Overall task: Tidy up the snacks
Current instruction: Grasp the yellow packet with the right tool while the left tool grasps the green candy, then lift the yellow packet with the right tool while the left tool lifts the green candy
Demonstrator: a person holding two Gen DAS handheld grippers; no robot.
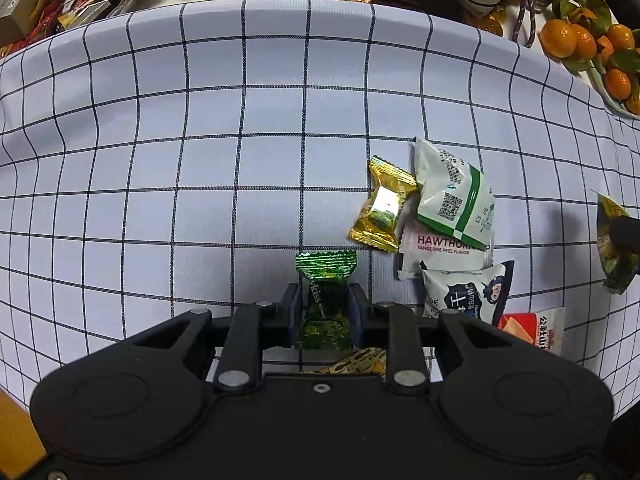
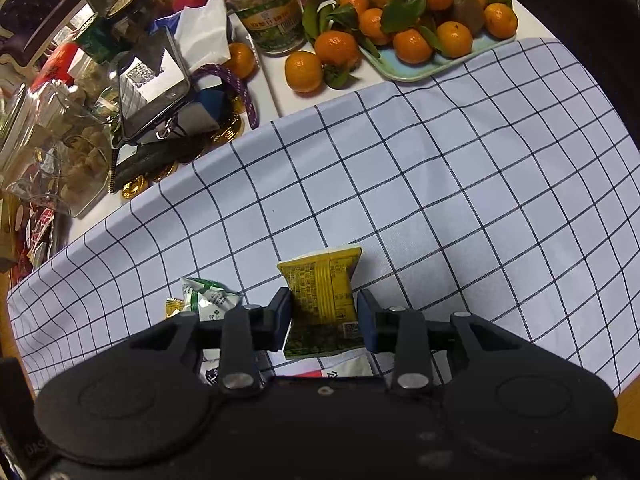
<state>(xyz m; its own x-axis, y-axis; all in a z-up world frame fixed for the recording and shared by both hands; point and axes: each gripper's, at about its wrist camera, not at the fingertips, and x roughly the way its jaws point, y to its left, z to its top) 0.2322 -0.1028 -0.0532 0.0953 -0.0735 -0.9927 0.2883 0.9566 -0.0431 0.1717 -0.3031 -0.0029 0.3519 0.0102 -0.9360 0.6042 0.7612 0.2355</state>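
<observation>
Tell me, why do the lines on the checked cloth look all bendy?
Left wrist view: the fisheye lens bows the checked cloth's straight lines, most near the edges; the gold candy wrapper glares. Right wrist view: same bending, and the tangerines stay sharp.

White table (image 2: 276, 92), checked cloth (image 1: 240, 120), snack packets (image 1: 452, 216), tangerines (image 2: 400, 20)

A lived-in home is showing here: a checked cloth (image 2: 440, 184) is covering the tabletop, with a tray of tangerines (image 2: 420, 20), a jar (image 2: 268, 8) and snack boxes (image 1: 24, 0) crowding its far edge.
</observation>
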